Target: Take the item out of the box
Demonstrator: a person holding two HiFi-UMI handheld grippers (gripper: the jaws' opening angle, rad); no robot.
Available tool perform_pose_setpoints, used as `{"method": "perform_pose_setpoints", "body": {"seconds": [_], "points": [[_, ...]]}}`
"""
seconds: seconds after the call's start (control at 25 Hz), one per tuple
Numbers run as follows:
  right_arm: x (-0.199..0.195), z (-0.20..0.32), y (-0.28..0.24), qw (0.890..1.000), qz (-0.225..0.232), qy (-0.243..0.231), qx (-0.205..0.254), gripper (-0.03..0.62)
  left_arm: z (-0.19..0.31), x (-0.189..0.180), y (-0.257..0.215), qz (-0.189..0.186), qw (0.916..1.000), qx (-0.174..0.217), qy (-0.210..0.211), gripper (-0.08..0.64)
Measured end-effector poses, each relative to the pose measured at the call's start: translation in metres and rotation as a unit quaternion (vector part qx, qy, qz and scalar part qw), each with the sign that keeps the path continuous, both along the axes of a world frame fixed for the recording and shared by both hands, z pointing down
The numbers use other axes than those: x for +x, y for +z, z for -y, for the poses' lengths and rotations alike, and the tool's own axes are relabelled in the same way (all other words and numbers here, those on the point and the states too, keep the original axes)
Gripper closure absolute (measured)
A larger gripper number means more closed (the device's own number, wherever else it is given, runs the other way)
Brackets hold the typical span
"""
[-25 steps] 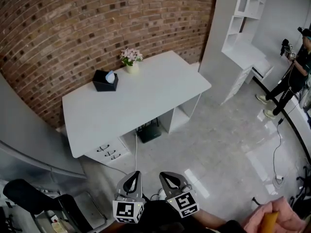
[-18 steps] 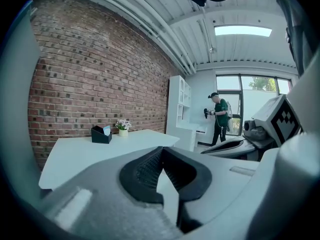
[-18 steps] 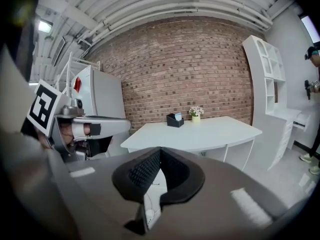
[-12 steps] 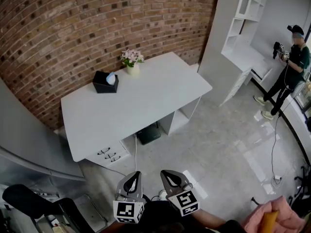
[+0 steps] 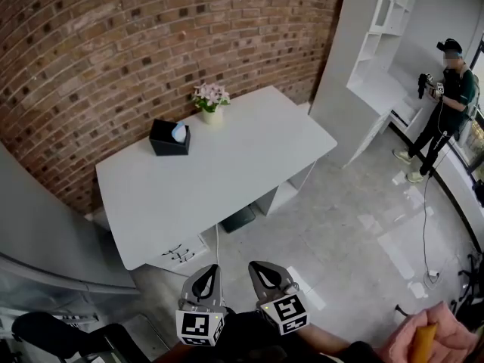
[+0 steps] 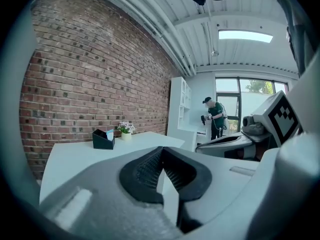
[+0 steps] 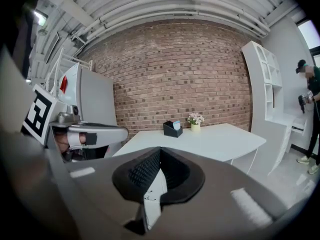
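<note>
Brick-wall room, white tabletop (image 5: pixel 227 165) w/ black box (image 5: pixel 169 138) at its back edge; left claw (image 5: pixel 205 278) + right claw (image 5: pixel 266 274) low by the body, well apart from it.
Item (image 5: pixel 178 131) = pale blue-white bit poking above the box rim, next to flower pot (image 5: pixel 211 97). Too small to ID; guess soft + light, tissue-like, so pinch the exposed top, gentle squeeze, pull straight up. Box prob light too and may ride up w/ it, so pin it w/ the other claw. Both gripper views: jaws clenched together, nothing btwn them, which the head view can't confirm. Only the head view gives the layout: bare floor (image 5: pixel 340 225) btwn claws and tabletop, person (image 5: pixel 446 100) far right. Left gripper view alone shows the box's open side.
</note>
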State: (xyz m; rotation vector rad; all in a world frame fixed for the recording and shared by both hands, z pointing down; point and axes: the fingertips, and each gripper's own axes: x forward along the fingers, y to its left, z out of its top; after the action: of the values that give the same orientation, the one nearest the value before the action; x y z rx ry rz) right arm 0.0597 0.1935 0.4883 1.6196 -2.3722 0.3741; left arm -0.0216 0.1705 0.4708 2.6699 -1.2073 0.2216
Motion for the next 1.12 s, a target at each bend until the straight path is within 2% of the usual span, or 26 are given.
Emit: {"method": "perform_pose_setpoints", "body": {"seconds": [0.24,0.76,1.12], "points": [[-0.026,0.027,-0.01,1.0,-0.013,0.005,0.001,0.591,0.033,-0.017,-0.011,-0.007,0.9998,0.006,0.015,0.555],[-0.068,0.069,-0.007,0.999,-0.036,0.027,-0.006,0.591,0.074,-0.058,0.0,-0.026,0.999,-0.009,0.037,0.555],[-0.064,0.084,0.001,0.999,-0.042,0.016,-0.013,0.591,0.091,-0.057,0.005,-0.027,0.9993,-0.013,0.024,0.557]]}}
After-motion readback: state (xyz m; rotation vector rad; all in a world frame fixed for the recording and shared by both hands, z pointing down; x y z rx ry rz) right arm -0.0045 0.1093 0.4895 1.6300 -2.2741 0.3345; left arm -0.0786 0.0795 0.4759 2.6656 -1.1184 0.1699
